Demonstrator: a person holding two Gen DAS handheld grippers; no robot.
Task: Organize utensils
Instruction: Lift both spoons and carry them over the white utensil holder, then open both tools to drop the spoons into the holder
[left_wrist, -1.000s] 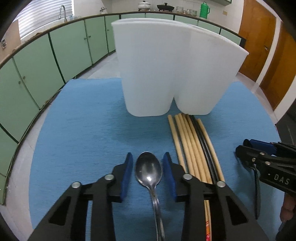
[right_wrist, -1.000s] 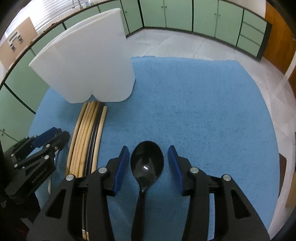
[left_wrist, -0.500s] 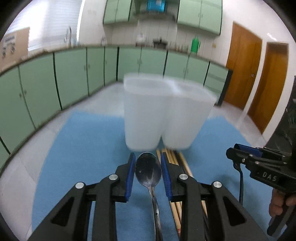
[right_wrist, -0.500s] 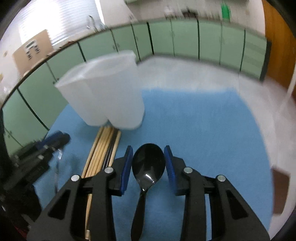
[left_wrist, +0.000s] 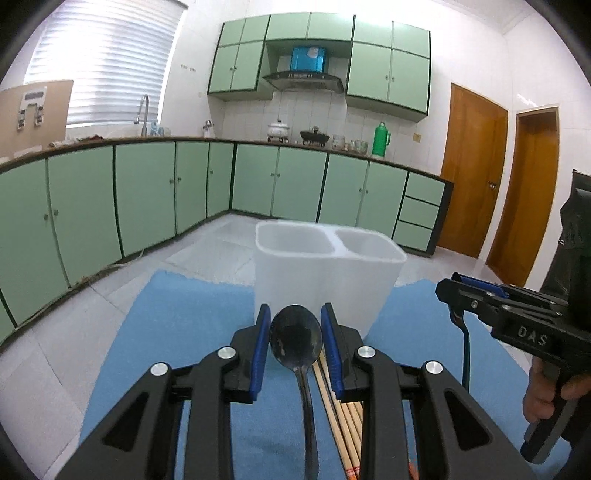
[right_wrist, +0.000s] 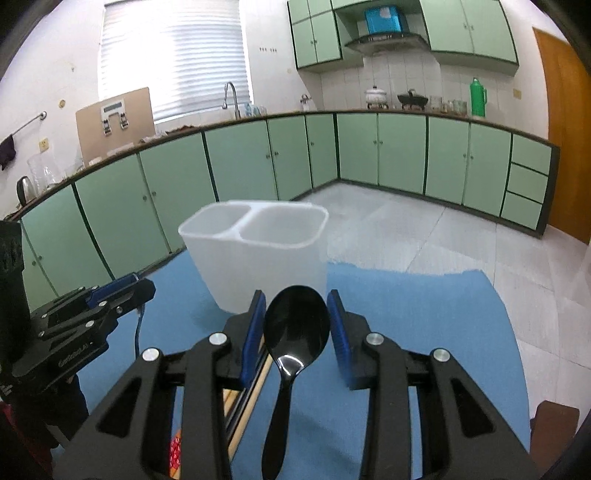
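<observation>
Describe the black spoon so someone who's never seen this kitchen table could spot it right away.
Find the blue mat with the white two-compartment holder standing on it. Just in front of the holder, the right tongs grip the black spoon, bowl forward. It is glossy black all over, unlike the silvery metal spoon in the left tongs and the pale chopsticks lying on the mat.

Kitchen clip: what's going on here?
A person holds a claw in each hand. The left claw grips a metal spoon; the right claw grips a black spoon. Both are lifted off the blue mat, facing the empty two-compartment white holder. Chopsticks lie on the mat.
</observation>
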